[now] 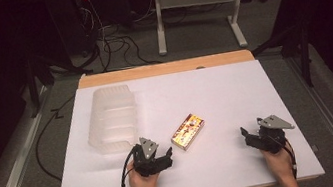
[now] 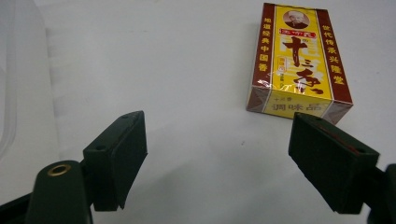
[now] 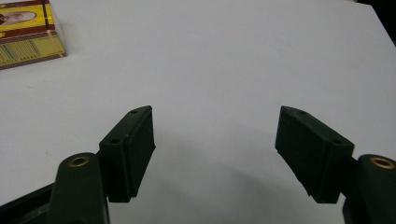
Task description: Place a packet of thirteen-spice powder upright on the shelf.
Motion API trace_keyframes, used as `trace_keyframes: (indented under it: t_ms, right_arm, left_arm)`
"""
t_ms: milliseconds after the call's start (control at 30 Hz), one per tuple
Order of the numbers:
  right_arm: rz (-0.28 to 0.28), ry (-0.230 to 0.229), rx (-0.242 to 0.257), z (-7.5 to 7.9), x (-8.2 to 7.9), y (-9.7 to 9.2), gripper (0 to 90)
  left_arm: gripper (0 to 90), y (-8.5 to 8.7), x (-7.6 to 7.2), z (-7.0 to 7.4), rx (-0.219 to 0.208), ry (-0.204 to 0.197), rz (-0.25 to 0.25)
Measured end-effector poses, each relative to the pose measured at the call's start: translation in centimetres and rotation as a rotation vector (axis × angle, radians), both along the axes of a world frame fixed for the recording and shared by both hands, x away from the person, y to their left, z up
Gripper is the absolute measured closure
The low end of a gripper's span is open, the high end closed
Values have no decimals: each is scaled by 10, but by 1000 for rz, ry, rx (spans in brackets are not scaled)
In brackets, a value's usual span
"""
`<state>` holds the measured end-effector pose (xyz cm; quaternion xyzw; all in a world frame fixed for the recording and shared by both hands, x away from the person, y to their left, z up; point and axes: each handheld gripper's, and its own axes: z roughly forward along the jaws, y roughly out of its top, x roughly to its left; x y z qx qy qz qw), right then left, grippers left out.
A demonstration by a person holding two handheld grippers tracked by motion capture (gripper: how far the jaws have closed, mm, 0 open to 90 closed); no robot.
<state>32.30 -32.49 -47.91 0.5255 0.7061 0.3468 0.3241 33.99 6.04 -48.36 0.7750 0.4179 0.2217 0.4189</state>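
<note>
Left gripper (image 2: pixel 217 158), jaws spread and empty, faces the yellow box (image 2: pixel 299 60) just beyond its tips; likely light, stiff cardboard under slick film, best pinched across its long sides

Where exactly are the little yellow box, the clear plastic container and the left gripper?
yellow box (image 2: pixel 299 60): left gripper view, middle of its printed top face.
clear plastic container (image 1: pixel 112 120): high view, its ribbed middle.
left gripper (image 2: pixel 217 158): left gripper view, midway between its open jaw tips.
</note>
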Motion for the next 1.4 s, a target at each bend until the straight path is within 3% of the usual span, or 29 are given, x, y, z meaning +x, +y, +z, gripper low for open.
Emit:
trace_keyframes:
  t_ms: [500, 1000, 1400]
  right_arm:
    - [-3, 4, 3, 0, 0, 0, 277]
    - [1, 2, 3, 0, 0, 0, 276]
    - [3, 6, 4, 0, 0, -1, 274]
  left_arm:
    - [207, -1, 0, 0, 7, -4, 4]
    - [207, -5, 0, -1, 44, 1, -10]
    - [221, -4, 1, 0, 39, 4, 1]
